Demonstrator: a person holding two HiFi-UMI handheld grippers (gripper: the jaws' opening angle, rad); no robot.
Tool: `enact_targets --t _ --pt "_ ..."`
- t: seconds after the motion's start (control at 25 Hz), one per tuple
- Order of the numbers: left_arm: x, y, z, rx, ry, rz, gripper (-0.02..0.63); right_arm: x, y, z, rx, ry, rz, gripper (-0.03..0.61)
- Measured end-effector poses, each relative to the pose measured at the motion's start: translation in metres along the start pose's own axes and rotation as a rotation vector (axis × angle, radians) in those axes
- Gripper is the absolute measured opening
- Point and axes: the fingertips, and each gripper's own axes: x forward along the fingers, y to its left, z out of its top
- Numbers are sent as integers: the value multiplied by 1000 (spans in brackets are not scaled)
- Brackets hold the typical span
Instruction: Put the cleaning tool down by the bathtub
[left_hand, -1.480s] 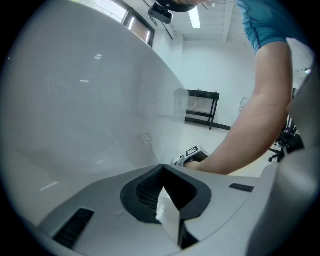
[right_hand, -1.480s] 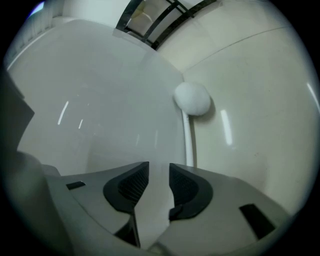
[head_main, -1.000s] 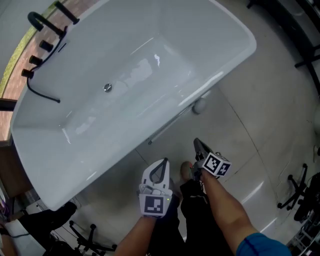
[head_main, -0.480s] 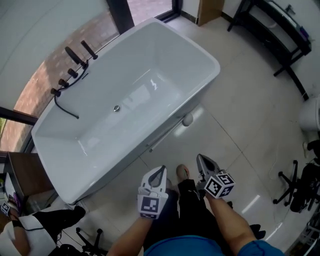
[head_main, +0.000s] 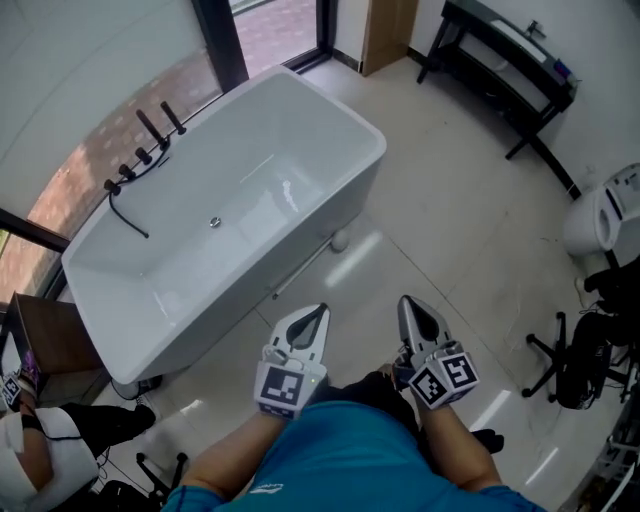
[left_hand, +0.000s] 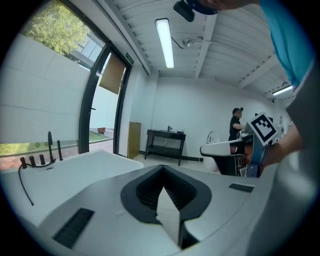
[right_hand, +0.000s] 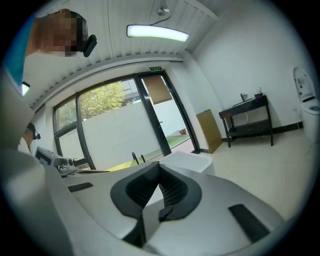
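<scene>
The white bathtub (head_main: 240, 190) stands on the tiled floor in the head view. The cleaning tool (head_main: 340, 240), a thin pole with a round white head, lies on the floor against the tub's near side. My left gripper (head_main: 318, 312) and my right gripper (head_main: 410, 303) are held close to my body, well short of the tool. Both are shut with nothing between the jaws. The left gripper view shows its closed jaws (left_hand: 162, 187) and the tub rim (left_hand: 75, 165). The right gripper view shows its closed jaws (right_hand: 160, 187) pointing toward the tub (right_hand: 187, 160).
Black taps (head_main: 140, 150) sit on the tub's far rim by the window. A black side table (head_main: 500, 50) stands at the back right, a white fixture (head_main: 600, 215) at the right, and a chair base (head_main: 570, 370) beneath it. A seated person (head_main: 40, 440) is at the lower left.
The head view has pulled back and the tub looks farther away. Both grippers have drawn back toward my body, away from the tool, which stays on the floor by the tub.
</scene>
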Motion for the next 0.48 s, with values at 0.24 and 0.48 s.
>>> enact_targets --t 0.24,0.48 --pt "10 -125 56 17 -81 -34 -8 -103 -23 74 -110 -90 52 -11" --pt "24 -242 91 65 -155 -19 -8 -206 -43 128 -270 -120 107 -11"
